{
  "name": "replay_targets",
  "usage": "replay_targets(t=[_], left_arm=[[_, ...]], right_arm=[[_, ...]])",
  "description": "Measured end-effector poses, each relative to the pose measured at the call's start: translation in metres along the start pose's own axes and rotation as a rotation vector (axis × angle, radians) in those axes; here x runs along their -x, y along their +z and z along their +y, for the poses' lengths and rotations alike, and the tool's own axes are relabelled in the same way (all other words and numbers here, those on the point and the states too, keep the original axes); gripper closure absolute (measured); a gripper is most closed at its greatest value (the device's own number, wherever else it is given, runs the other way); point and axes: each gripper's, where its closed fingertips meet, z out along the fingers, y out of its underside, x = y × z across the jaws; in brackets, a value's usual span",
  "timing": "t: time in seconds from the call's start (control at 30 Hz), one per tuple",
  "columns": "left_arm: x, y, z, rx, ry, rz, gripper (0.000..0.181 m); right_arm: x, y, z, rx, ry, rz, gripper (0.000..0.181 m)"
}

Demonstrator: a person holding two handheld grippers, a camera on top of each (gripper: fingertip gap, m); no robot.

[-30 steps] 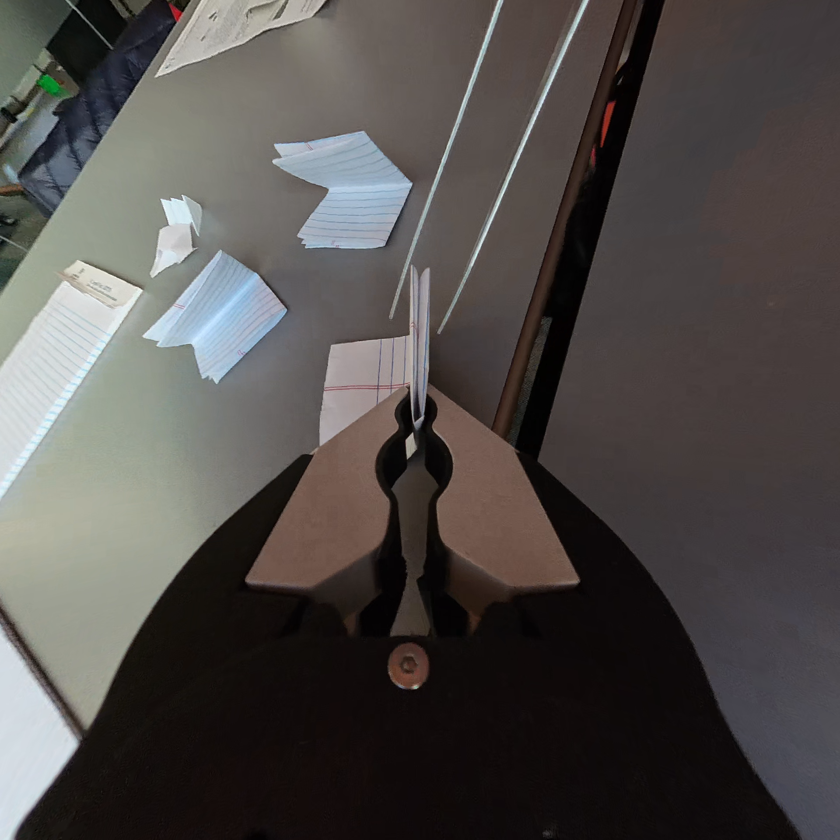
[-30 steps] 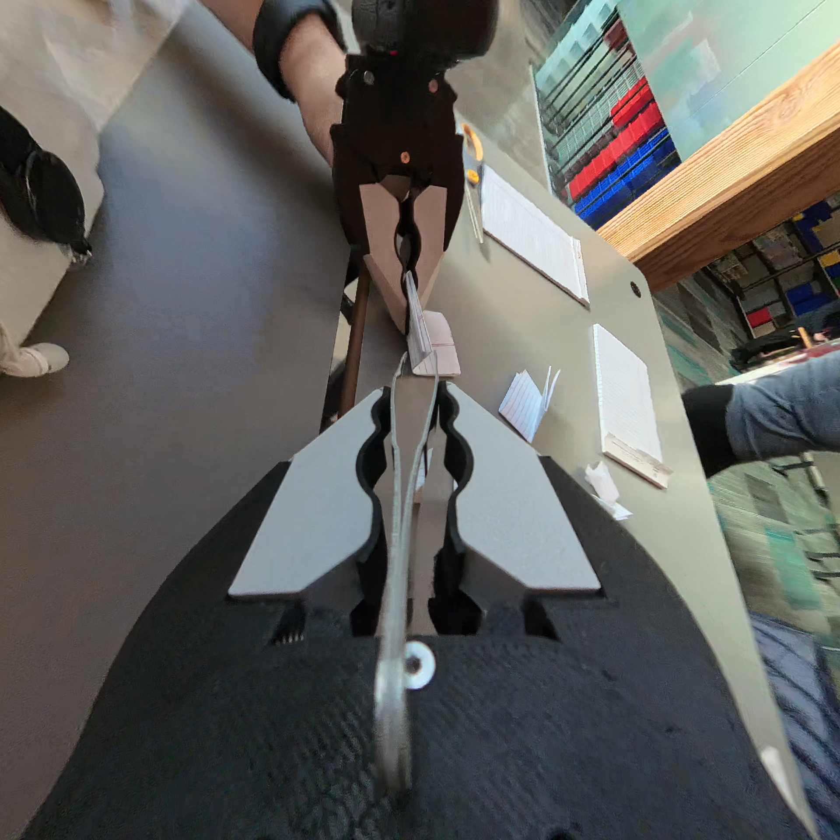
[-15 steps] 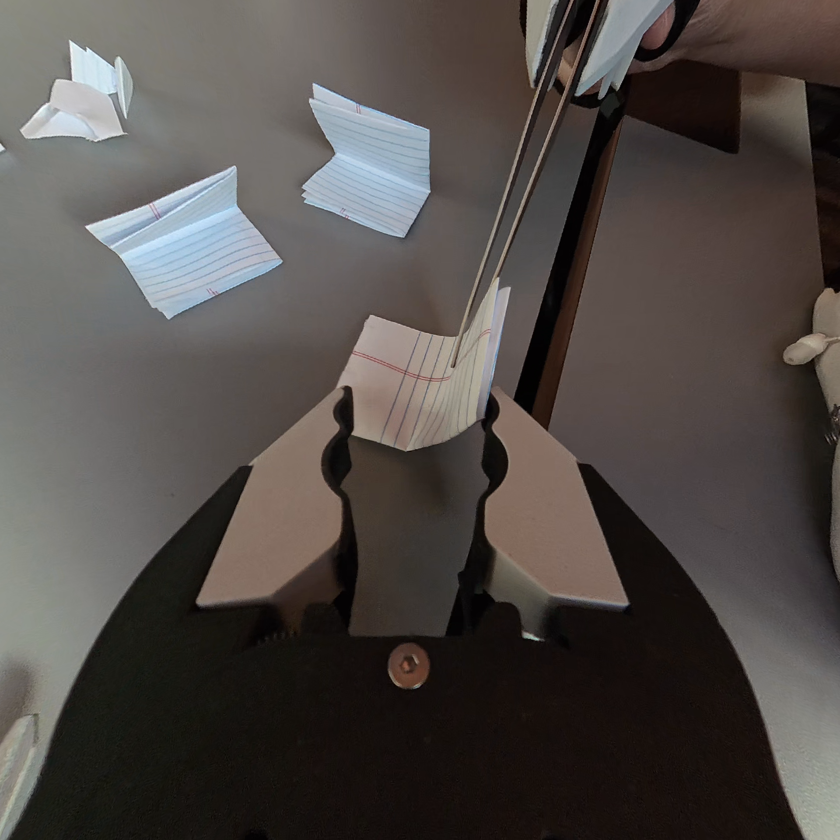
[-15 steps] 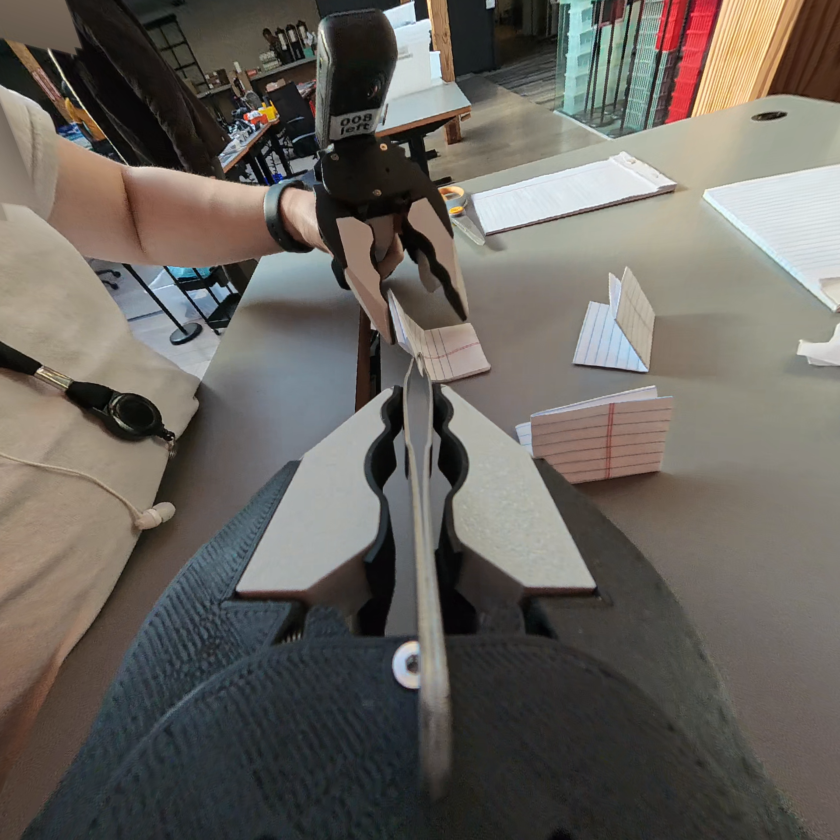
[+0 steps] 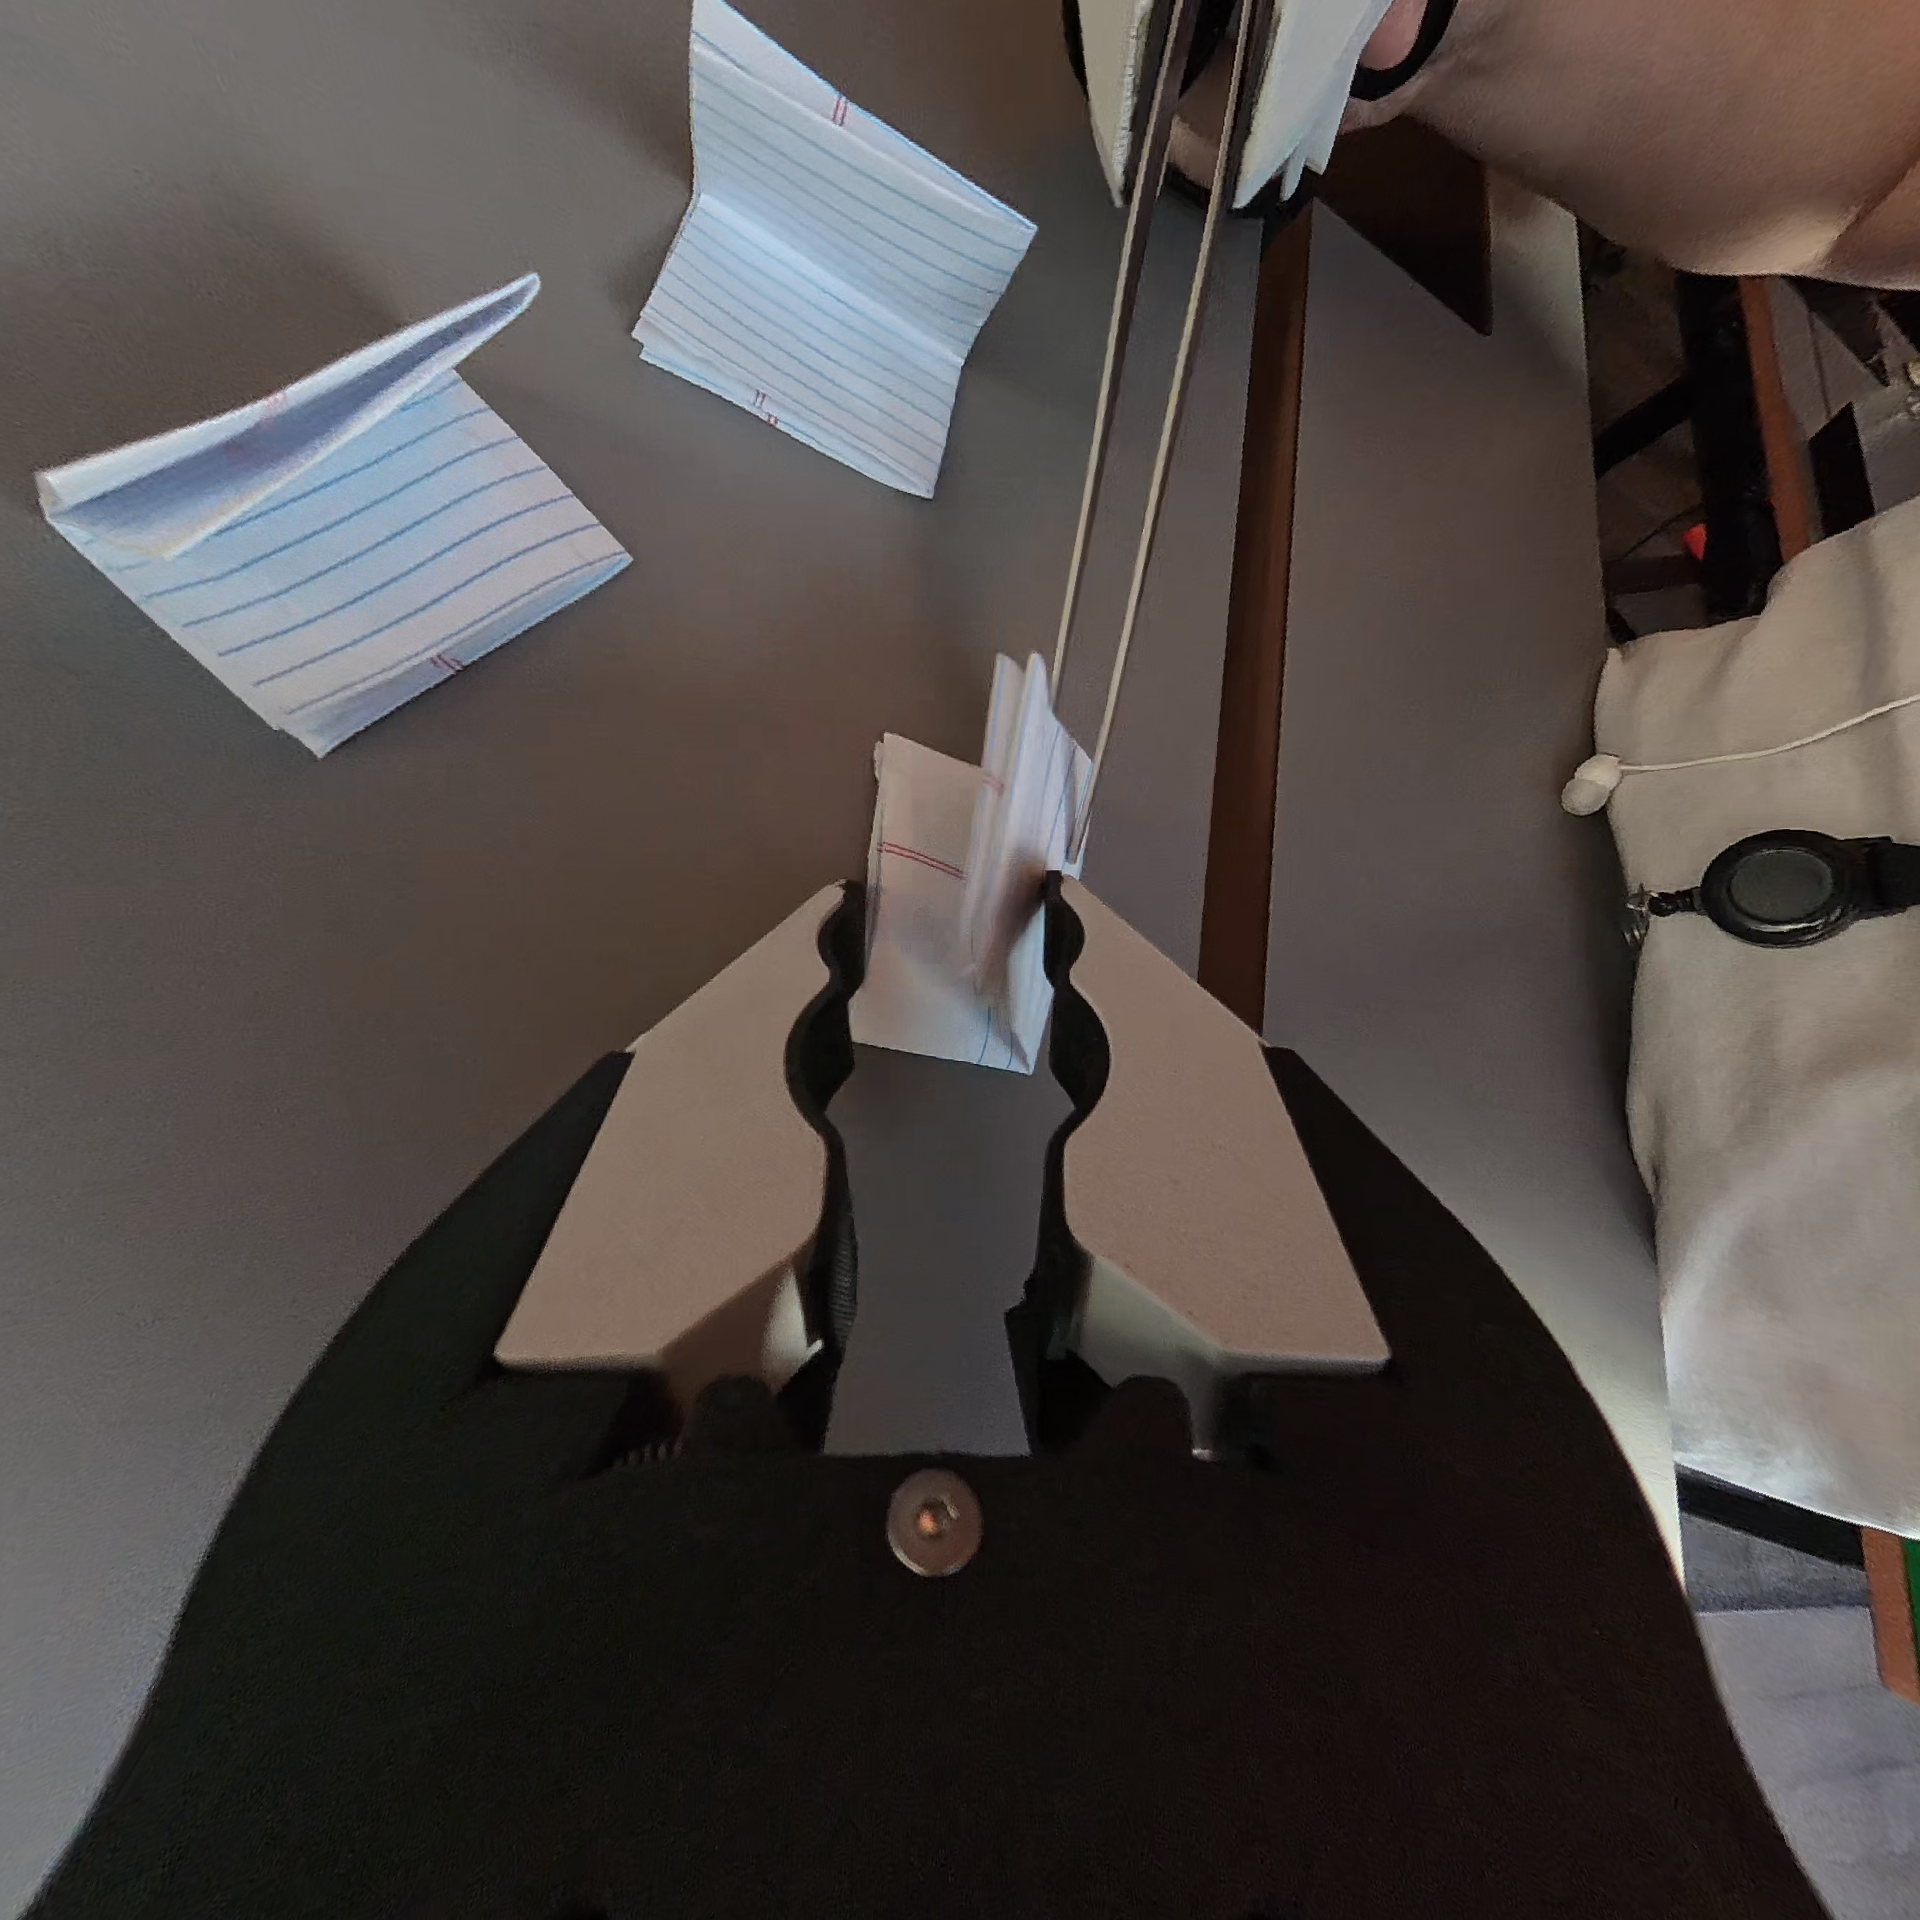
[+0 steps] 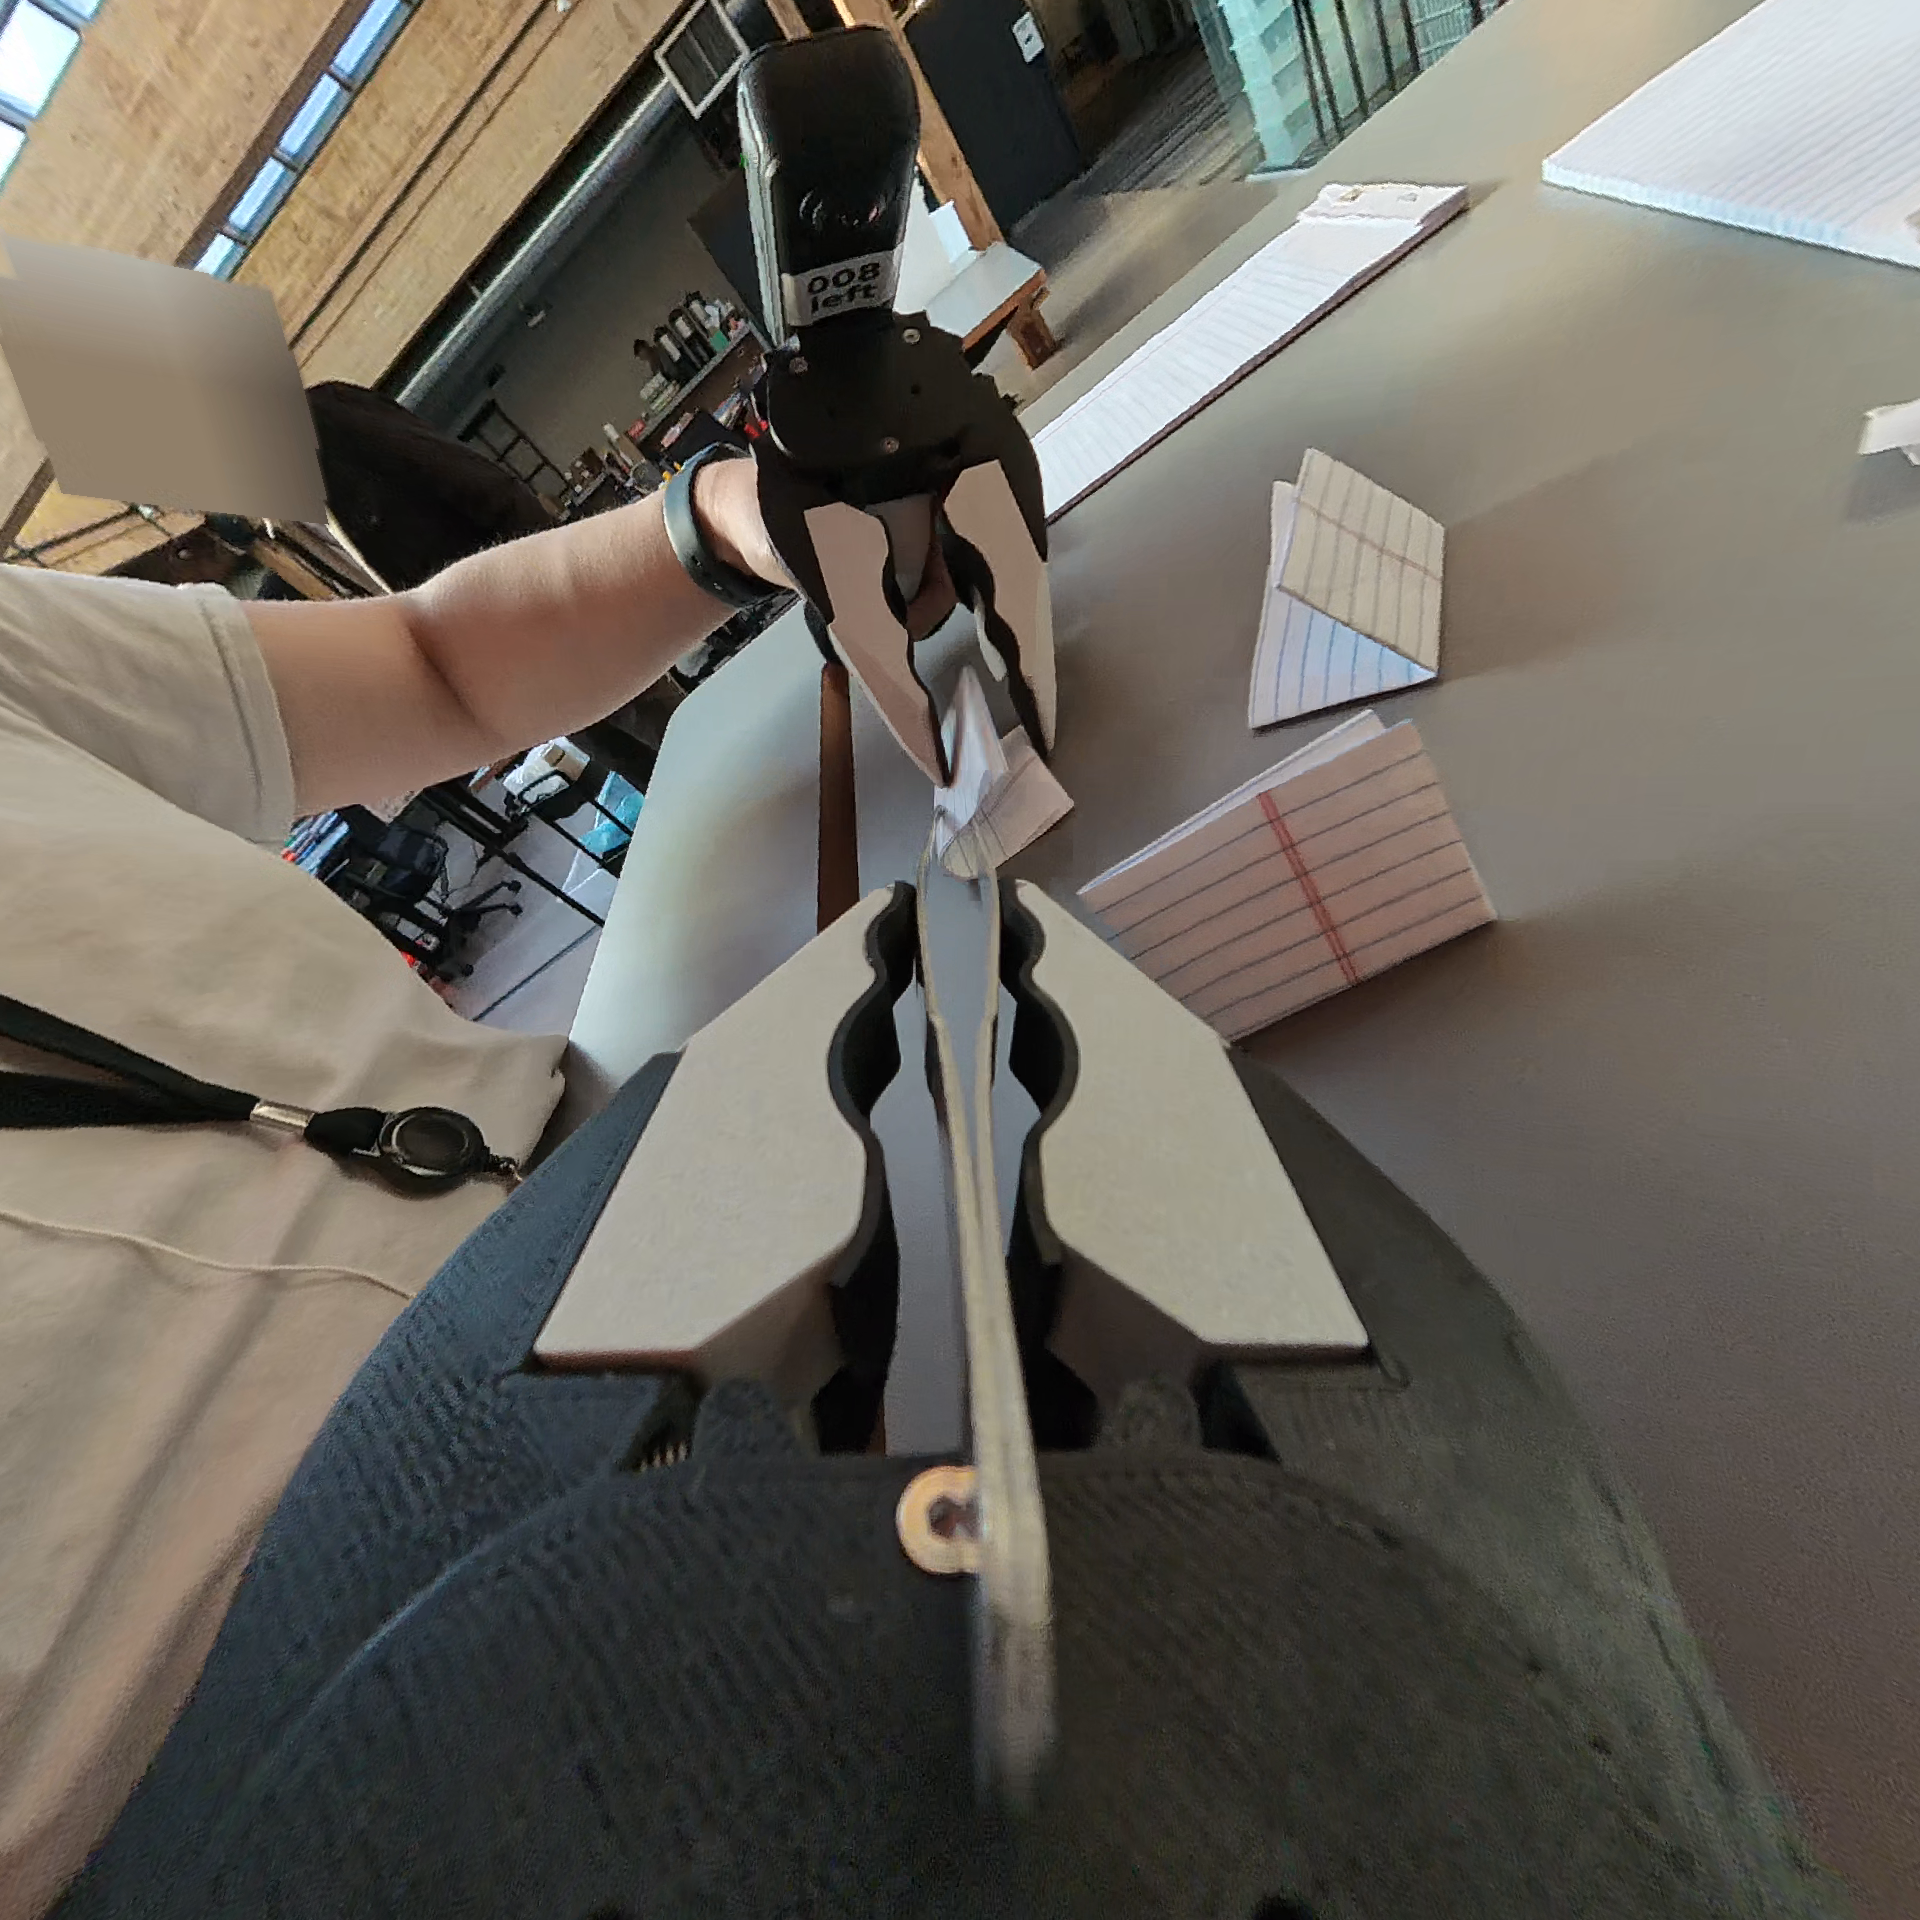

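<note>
Tweezers meet folded paper on the grey table [image 5: 312,935].
The left gripper [image 5: 951,904] stands apart around the small folded paper [image 5: 940,977]. The right gripper [image 6: 961,899] squeezes long metal tweezers [image 6: 977,1195], tips touching that paper.

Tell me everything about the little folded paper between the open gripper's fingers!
The small folded paper is white lined notebook paper with blue lines and a red margin line, folded into several layers. It rests on the grey table near its edge, one flap lying flat and another standing up, blurred. The left gripper is open around it. Metal tweezers, held by the right gripper, reach its raised flap.
</note>
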Motion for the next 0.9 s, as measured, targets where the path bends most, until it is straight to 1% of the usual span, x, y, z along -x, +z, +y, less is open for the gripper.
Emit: replay_targets(t=[0.03,0.1,0.17,0.23,0.37,0.43,0.5,0.57,0.6,0.63,0.73,0.8,0.9], left_arm=[[0.001,0.000,0.000,-0.009,0.005,-0.003,0.152],[0.001,0.000,0.000,-0.023,0.011,-0.001,0.154],[-0.001,0.000,0.000,-0.026,0.000,0.013,0.150],[-0.004,-0.001,0.000,-0.023,0.010,0.020,0.144],[-0.008,-0.003,0.003,0.000,0.007,0.006,0.136],[-0.011,-0.003,0.006,-0.011,0.009,-0.003,0.135],[-0.017,-0.005,0.011,-0.014,0.033,-0.025,0.130],[-0.019,-0.009,0.016,0.000,0.057,-0.087,0.121],[-0.019,-0.011,0.018,0.003,0.071,-0.129,0.113],[-0.018,-0.015,0.017,-0.005,0.089,-0.167,0.111],[-0.025,-0.019,0.011,-0.048,0.120,-0.231,0.122],[-0.031,-0.018,0.017,-0.013,0.142,-0.255,0.125],[-0.021,-0.026,0.029,0.044,0.191,-0.423,0.114]], right_arm=[[-0.003,-0.001,-0.002,-0.013,0.014,0.014,0.166],[-0.008,-0.002,-0.004,-0.040,0.057,0.036,0.166],[-0.011,-0.001,-0.005,-0.055,0.120,0.041,0.166],[-0.014,-0.001,-0.004,-0.056,0.142,0.057,0.166],[-0.012,0.002,-0.002,-0.020,0.123,0.042,0.167],[-0.006,0.003,-0.005,-0.013,0.083,0.023,0.166],[0.003,0.002,-0.010,-0.017,0.029,0.000,0.166],[0.009,0.001,-0.012,-0.011,-0.042,0.009,0.166],[0.013,0.000,-0.011,0.000,-0.081,0.009,0.166],[0.018,0.001,-0.009,0.016,-0.126,0.003,0.166],[0.024,0.004,-0.002,0.063,-0.245,0.022,0.166],[0.028,0.007,0.000,0.075,-0.282,0.023,0.166],[0.028,0.010,-0.001,0.089,-0.278,0.023,0.166]])
